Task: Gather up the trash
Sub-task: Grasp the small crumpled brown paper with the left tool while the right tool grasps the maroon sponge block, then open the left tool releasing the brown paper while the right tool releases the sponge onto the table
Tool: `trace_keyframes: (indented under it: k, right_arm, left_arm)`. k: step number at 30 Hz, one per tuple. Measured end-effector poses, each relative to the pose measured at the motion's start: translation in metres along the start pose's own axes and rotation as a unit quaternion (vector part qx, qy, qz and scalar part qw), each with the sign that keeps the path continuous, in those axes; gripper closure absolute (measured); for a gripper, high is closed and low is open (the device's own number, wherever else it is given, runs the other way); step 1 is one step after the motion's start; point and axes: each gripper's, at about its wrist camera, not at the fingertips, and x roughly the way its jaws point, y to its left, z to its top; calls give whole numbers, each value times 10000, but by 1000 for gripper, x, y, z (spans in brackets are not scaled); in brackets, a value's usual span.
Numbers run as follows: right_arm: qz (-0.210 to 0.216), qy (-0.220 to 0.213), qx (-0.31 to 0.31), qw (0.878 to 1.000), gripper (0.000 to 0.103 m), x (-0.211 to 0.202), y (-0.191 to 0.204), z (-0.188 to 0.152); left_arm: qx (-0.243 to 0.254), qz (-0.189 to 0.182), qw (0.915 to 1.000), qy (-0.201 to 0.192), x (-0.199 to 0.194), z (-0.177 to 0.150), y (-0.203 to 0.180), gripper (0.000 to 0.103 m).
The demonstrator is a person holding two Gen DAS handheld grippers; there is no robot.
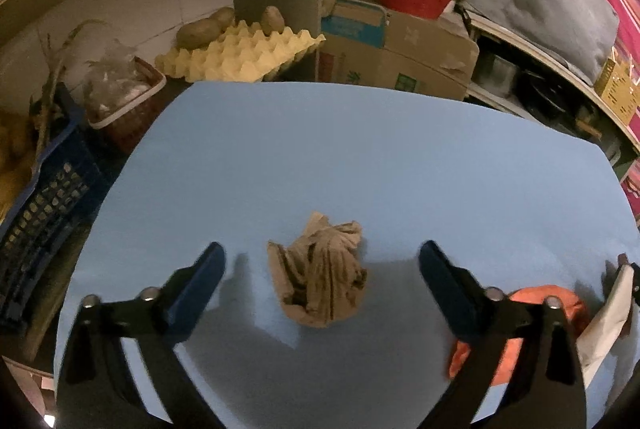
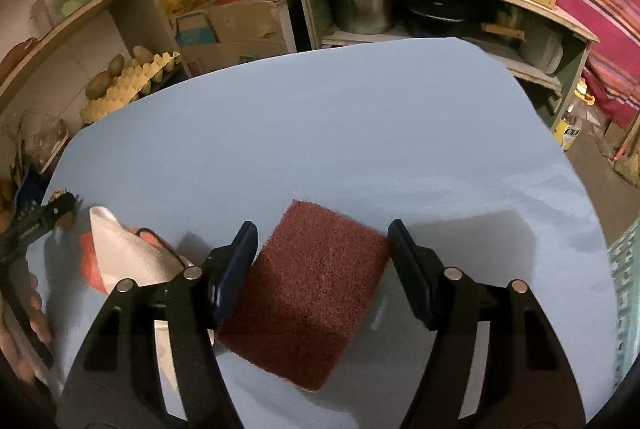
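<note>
One crumpled brown paper (image 1: 318,279) lies on the blue surface (image 1: 320,157), between the left gripper (image 1: 322,261)'s apart jaws, untouched. Right of it, an orange scrap (image 1: 516,333) is half hidden. The right gripper (image 2: 322,249)'s jaws touch one red scouring pad (image 2: 308,293); a firm clamp is unclear.

Light: dim, warm indoor glow
Shadows: soft, falling on the desk (image 1: 320,149) below each tool
Edges: strong fisheye bending, dark corners
</note>
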Motion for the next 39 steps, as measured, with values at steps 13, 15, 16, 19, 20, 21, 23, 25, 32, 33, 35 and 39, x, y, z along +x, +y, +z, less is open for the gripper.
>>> trace_keyframes:
  k: [13,15,16,19,20,21,23,25,32,33,35,39]
  right_arm:
    - [-513,20,-278,9983,36,-41,-59,-13]
    - [-413,33,-198,9989,36,-46,-69,-16]
    - [-334,45,-178,9993,36,-48,-73,-17]
    - [-248,166,-251,9992,36,-51,-81,-22]
    - [-286,199,-297,9989,36,-51,-83,-25]
    - [-345,228,-323,9986,36,-52,-86,-28]
    - [-408,264,-322,9983,36,-54,-92,-32]
    - [-456,264,-298,9982,36,-58,-100,-36]
    - [-340,207,-7,9992,36,-75,-128,-48]
    - [-314,226,21,9992,36,-74,-130,-49]
    - [-300,279,34,9992,36,-73,-133,-53]
    - [-120,253,159,9995,36,-74,-137,-57]
  left_arm:
    - [-47,-260,9995,-174,-6,0,3,64]
    - [-32,-280,9992,-276,-17,0,-1,64]
    - [-28,-319,9990,-312,-22,0,-3,64]
    - [95,-543,9974,-461,-45,-4,-23,64]
    - [214,-597,9967,-517,-52,-7,-35,64]
    - [377,-667,9953,-593,-62,-11,-49,64]
    - [587,-798,9929,-657,-74,-16,-71,64]
    - [725,-938,9910,-615,-81,-23,-94,64]
    - [915,-1172,9886,-219,-72,-43,-140,62]
    - [910,-1186,9886,-196,-71,-45,-141,61]
    - [925,-1172,9887,-141,-68,-48,-145,60]
    - [885,-1115,9897,-137,-70,-51,-144,40]
